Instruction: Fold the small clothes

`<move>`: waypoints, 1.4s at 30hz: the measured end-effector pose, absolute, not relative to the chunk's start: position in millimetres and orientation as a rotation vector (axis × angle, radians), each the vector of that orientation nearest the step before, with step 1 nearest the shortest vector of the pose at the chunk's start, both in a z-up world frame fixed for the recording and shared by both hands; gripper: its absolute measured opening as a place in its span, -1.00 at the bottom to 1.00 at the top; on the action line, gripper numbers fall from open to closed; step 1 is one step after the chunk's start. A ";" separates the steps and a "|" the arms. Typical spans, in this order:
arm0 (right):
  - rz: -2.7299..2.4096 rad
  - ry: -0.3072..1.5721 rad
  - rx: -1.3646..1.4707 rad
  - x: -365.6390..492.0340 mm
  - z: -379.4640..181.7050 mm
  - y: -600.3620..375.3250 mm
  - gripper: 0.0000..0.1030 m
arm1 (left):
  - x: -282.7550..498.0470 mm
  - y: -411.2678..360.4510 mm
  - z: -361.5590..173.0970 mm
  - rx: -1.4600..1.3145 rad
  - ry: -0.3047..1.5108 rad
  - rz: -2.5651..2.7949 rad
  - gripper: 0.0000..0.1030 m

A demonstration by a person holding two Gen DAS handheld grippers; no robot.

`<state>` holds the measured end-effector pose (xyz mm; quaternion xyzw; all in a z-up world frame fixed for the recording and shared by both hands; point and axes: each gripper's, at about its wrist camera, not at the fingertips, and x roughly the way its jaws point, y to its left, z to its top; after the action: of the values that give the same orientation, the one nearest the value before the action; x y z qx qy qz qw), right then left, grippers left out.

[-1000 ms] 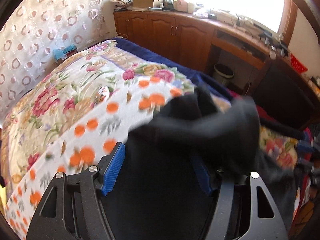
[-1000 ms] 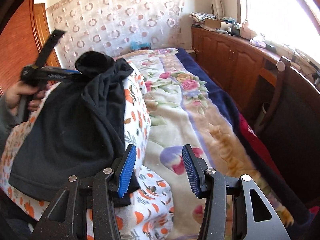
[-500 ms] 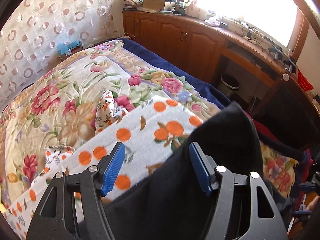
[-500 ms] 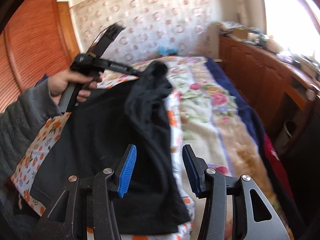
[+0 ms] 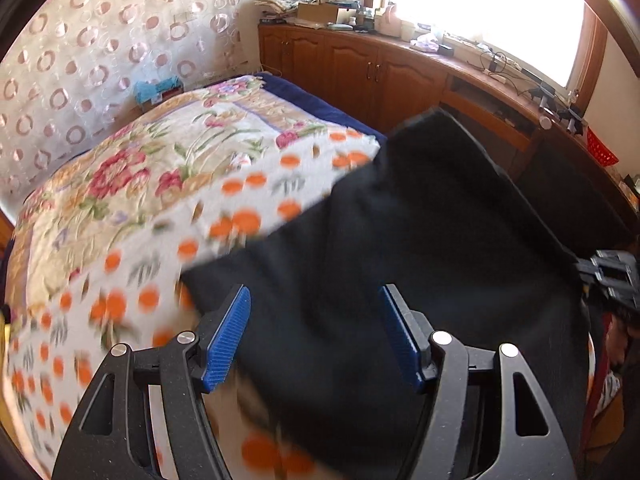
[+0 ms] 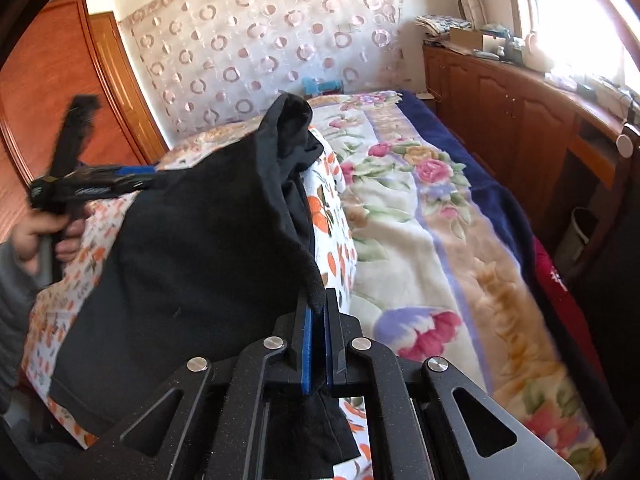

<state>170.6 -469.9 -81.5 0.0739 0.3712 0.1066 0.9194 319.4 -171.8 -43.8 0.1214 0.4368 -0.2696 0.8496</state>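
A black garment [image 5: 420, 248] lies on a white cloth with orange dots [image 5: 132, 276] spread over the bed. In the left wrist view my left gripper [image 5: 316, 336] is open, its blue pads apart just above the garment's near part. In the right wrist view my right gripper [image 6: 317, 312] is shut on the garment's near edge [image 6: 314, 292], and the black garment [image 6: 192, 256] rises to a bunched peak at the far end. The left gripper [image 6: 120, 176] shows there at the garment's far left side, held by a hand.
A floral blanket [image 6: 432, 240] covers the bed, with a dark blue edge [image 6: 472, 172] on the right. Wooden cabinets [image 5: 360, 72] with clutter run under the window. A dark chair [image 5: 576, 196] stands to the right of the bed. A patterned curtain [image 6: 260, 40] hangs behind.
My right gripper has closed on the garment's near edge. My left gripper has let the garment go, stays open and has shifted over it; the garment's folded part has come down.
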 end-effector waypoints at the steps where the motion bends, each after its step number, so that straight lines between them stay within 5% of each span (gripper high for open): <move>1: 0.224 0.769 0.154 171.1 -80.5 -468.2 -0.81 | 310.2 -166.8 -43.2 0.252 0.915 -0.563 0.31; 5: 0.237 0.802 0.133 175.5 -82.3 -459.9 -0.10 | 265.9 -150.9 -43.1 0.234 0.909 -0.559 0.31; 27: 0.207 0.664 0.084 64.5 -57.7 -450.6 -0.04 | 113.1 -160.4 -74.8 0.050 1.024 -0.618 0.28; 30: 0.217 0.664 0.078 59.0 -56.1 -451.2 -0.03 | 111.3 -166.7 -74.5 0.059 1.023 -0.632 -0.03; 34: 0.271 0.666 0.057 53.1 -55.1 -442.7 0.02 | 108.5 -171.3 -68.6 0.084 0.995 -0.641 -0.79; 42: 0.398 0.649 -0.126 43.4 -49.2 -406.7 0.31 | 122.1 -181.5 -11.8 0.103 0.873 -0.681 -0.85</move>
<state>43.4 -406.7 -49.2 -0.0612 0.3166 0.1942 0.9264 122.1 -181.5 -11.8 0.0489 0.4144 -0.3232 0.8494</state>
